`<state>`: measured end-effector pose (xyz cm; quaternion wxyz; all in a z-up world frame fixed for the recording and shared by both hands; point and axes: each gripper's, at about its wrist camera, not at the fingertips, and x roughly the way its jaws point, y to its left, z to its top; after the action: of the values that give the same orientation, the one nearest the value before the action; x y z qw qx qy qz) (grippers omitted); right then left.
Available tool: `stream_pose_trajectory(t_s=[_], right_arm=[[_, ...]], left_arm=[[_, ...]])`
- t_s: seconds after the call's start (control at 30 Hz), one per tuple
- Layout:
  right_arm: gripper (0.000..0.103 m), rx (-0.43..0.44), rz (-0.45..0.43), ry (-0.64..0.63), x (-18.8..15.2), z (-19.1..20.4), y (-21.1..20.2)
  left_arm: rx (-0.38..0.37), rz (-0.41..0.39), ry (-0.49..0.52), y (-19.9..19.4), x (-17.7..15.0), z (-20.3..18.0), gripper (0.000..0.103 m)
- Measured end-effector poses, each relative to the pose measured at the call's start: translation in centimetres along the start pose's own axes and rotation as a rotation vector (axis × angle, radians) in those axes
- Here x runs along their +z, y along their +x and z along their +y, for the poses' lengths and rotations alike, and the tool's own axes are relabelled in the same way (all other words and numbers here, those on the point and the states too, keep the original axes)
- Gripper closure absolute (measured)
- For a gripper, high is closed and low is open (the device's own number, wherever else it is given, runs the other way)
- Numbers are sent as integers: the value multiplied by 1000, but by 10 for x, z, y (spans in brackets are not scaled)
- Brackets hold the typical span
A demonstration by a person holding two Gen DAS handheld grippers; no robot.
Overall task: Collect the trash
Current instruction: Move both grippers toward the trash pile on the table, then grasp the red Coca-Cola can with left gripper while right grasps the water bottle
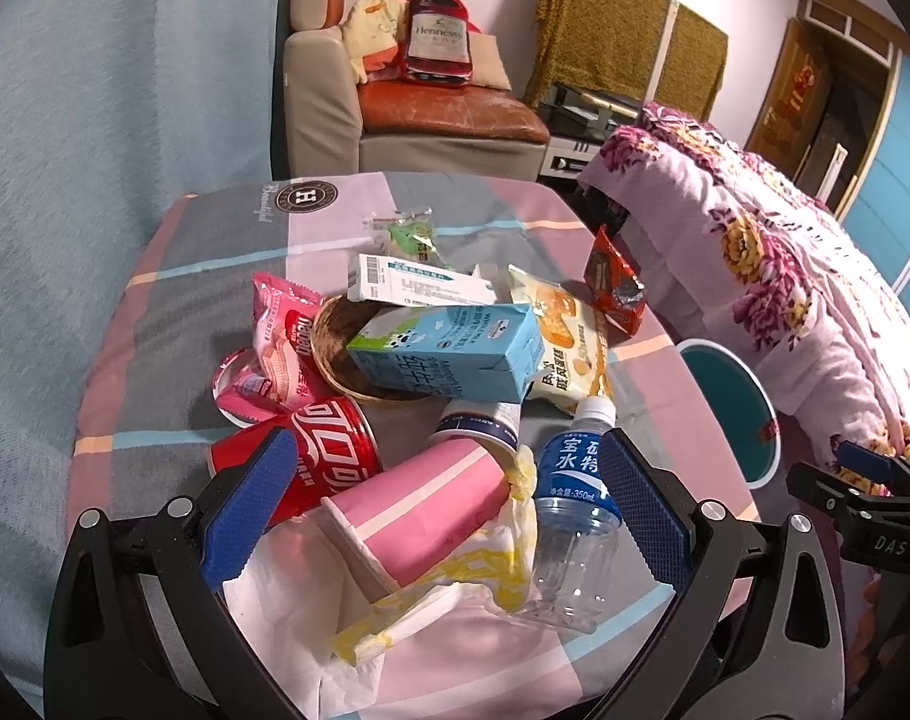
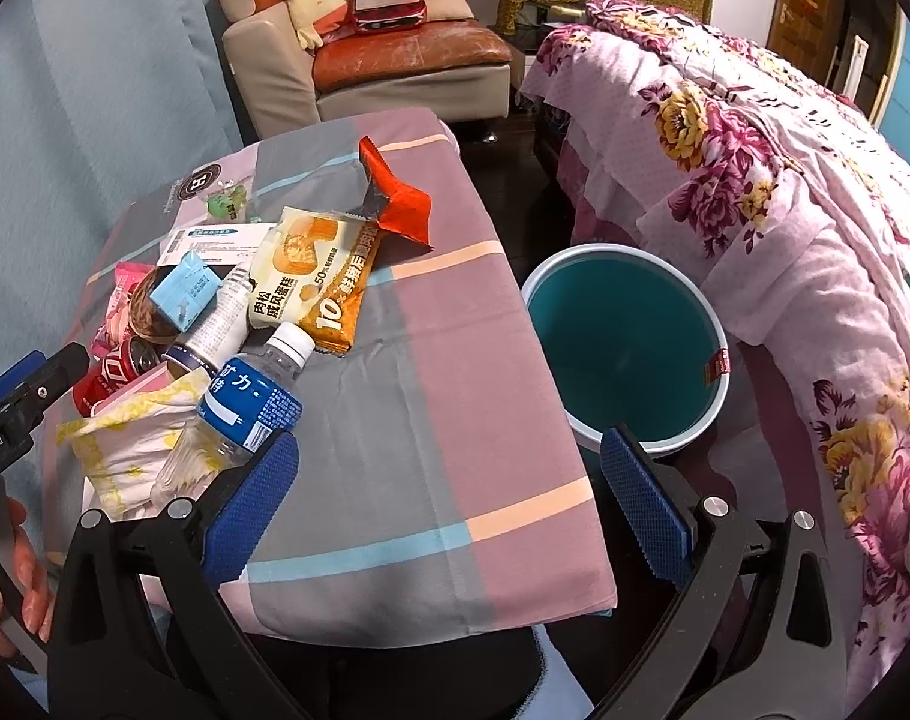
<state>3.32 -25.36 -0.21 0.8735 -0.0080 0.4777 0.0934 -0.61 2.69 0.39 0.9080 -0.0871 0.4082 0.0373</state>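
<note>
On the checked cloth of the tabletop lies a heap of trash: a red cola can, a pink paper cup on its side over crumpled tissue, a clear water bottle with a blue label, a blue milk carton resting on a small woven basket, a white box, and several snack wrappers. The left hand-held gripper hangs over the cup, its blue pads spread wide with the can and the bottle to either side, gripping nothing. The right hand-held gripper is likewise spread and empty, above the cloth's near edge. A teal bin stands on the floor between tabletop and flowered bed.
</note>
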Motion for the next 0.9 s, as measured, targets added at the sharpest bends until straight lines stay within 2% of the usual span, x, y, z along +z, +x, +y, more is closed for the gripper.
stream_pose_trajectory(t_s=[0.63, 0.9], right_arm=[[6, -2, 26, -19, -2, 14, 4], [6, 30, 65, -56, -1, 36, 11]], left_arm=[[-3, 2, -4, -1, -1, 0, 3], [1, 5, -43, -2, -7, 30, 3]])
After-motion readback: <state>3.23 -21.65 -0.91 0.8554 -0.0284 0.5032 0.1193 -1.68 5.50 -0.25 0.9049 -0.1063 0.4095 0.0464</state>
